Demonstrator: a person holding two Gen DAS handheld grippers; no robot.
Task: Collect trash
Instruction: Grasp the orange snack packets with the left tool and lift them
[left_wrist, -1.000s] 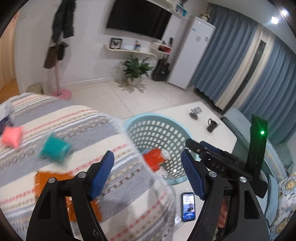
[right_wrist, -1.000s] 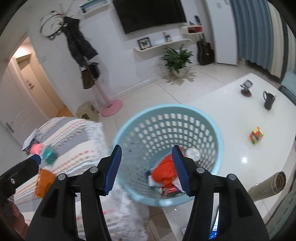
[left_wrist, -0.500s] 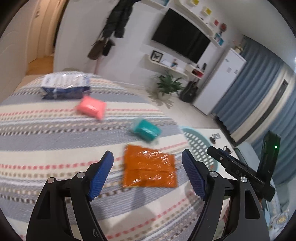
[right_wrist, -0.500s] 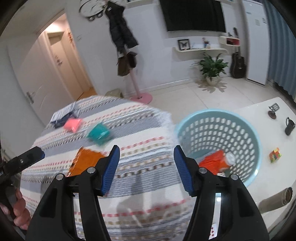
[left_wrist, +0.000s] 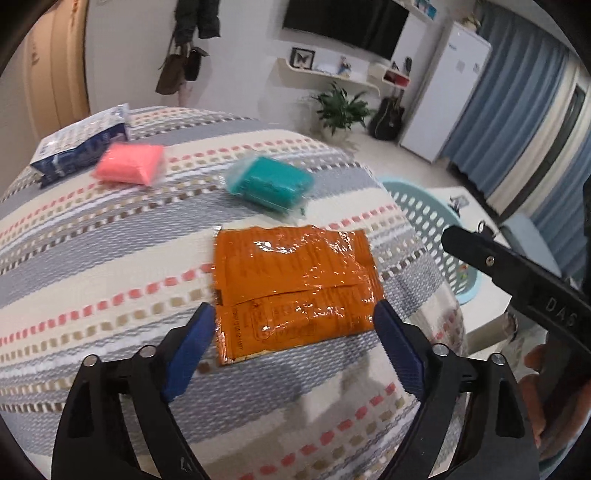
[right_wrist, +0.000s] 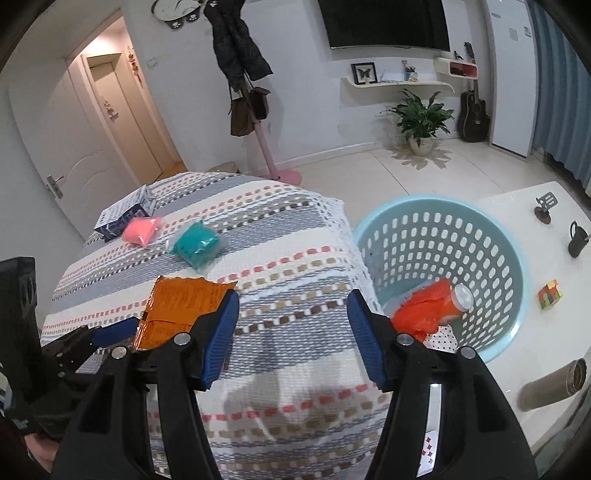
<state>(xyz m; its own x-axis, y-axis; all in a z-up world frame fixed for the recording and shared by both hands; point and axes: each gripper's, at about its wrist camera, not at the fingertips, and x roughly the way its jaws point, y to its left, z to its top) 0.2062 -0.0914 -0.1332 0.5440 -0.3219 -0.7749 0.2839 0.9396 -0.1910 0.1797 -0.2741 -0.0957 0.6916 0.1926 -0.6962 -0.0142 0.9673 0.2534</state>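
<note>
At the far left of the woven, striped cloth (left_wrist: 110, 251) covering the rounded surface lies a glossy dark-blue and white plastic packet (left_wrist: 79, 147), then a soft pink cushion-shaped pack (left_wrist: 129, 168), then a teal pack in clear crinkly film (left_wrist: 269, 182). Nearest me lies the flat, shiny orange foil wrapper (left_wrist: 291, 288), creased, with a torn top edge. The left gripper (left_wrist: 293, 343) hangs over the wrapper's lower edge with its blue ribbed pads to either side, its jaws opening and not pressing on the foil. The right gripper (right_wrist: 291, 332) stands part open over bare cloth, with nothing between its fingers. To the right, the pale-blue perforated plastic basket (right_wrist: 491, 254) sits on the white tabletop (right_wrist: 535, 325) with a crumpled red bag and a metal can (right_wrist: 436, 306) inside. A second ago the left camera faced the basket with the wrapper only at its edge; now the wrapper fills its middle, while the right camera has swung from the basket to the cloth.
</note>
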